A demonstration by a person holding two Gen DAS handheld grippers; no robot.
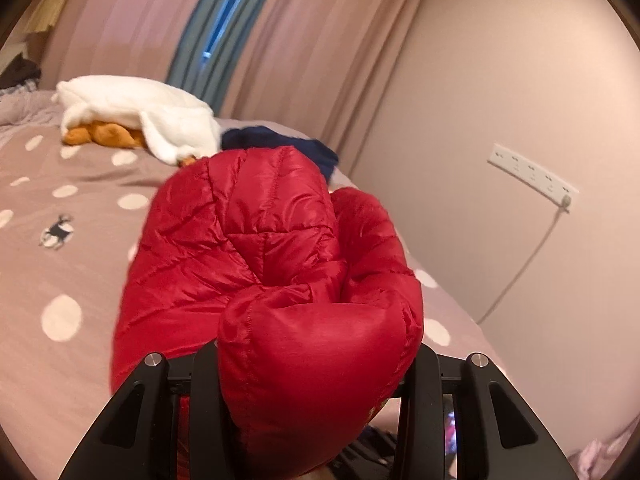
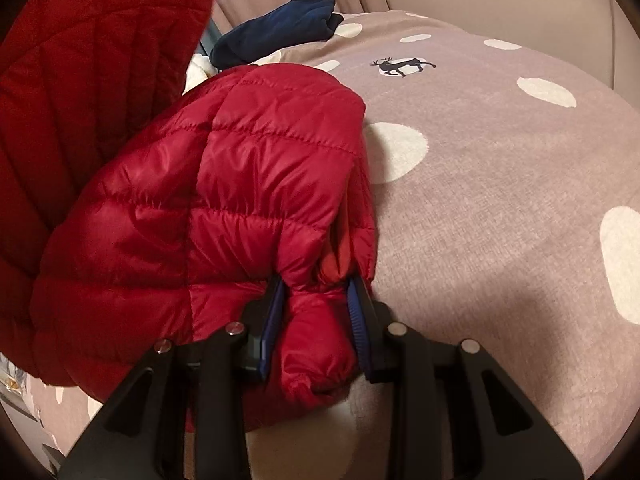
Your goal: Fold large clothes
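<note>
A red quilted puffer jacket [image 1: 248, 248] fills the middle of the left wrist view, held up above the bed. My left gripper [image 1: 316, 364] is shut on a thick bunched fold of it; the puffy fabric bulges over and hides the fingertips. In the right wrist view the same red jacket [image 2: 208, 200] drapes to the left, with one part raised at the upper left. My right gripper [image 2: 320, 304] is shut on a bunched edge of the jacket, whose blue pads [image 2: 356, 320] press the fabric from both sides.
The bed [image 2: 500, 200] has a mauve cover with white dots and a deer print. A white plush toy with orange parts [image 1: 132, 116] and a dark blue garment [image 2: 276, 26] lie near the far edge. Curtains and a wall with a socket strip [image 1: 532, 172] stand behind.
</note>
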